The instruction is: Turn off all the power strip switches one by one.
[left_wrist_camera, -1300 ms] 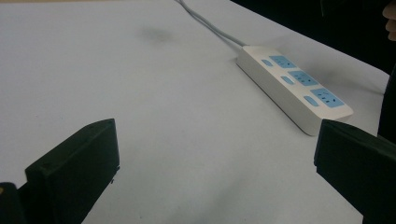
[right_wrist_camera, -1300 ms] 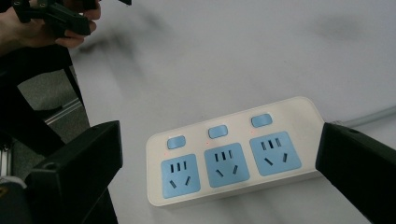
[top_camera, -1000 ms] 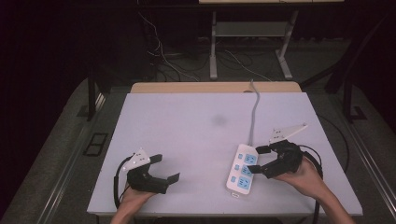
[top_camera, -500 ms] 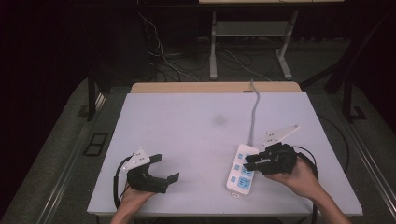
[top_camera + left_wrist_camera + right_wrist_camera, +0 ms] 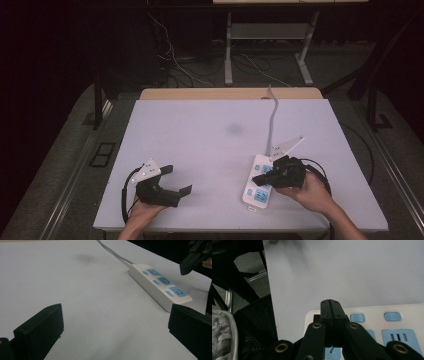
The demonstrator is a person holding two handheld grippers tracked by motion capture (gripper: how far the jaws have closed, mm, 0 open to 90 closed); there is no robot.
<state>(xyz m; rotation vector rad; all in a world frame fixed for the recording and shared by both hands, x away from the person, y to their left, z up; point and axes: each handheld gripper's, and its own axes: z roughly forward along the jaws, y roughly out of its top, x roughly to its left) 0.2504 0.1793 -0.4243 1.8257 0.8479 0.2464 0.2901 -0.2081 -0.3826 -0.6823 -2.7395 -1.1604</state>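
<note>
A: Where's the power strip (image 5: 259,181)?
B: Lying flat near the front right of the white worktop (image 5: 200,135), its grey cord (image 5: 272,122) running off toward the far edge. The right tool (image 5: 257,179) sits over its middle, jaws having just closed until they are pressed flat together with nothing between them.
A: So it's poking, not gripping?
B: That's my guess — the tip points down at the row of small blue switches (image 5: 357,317) beside the sockets. In the right gripper view a tiny red dot glows near one switch, though it's too small to say what it is.
A: And the left tool (image 5: 177,181)?
B: Resting near the front left, jaws spread wide and empty, well apart from the strip.
A: How would the strip handle?
B: A long, rigid plastic bar with rounded corners and a smooth, slightly glossy shell — light, I'd judge, and likely to skate on this matte surface under a sideways push. To lift it, pinch across the narrow width near the middle; the long side walls give flat faces. The cord is soft and would drag behind.
</note>
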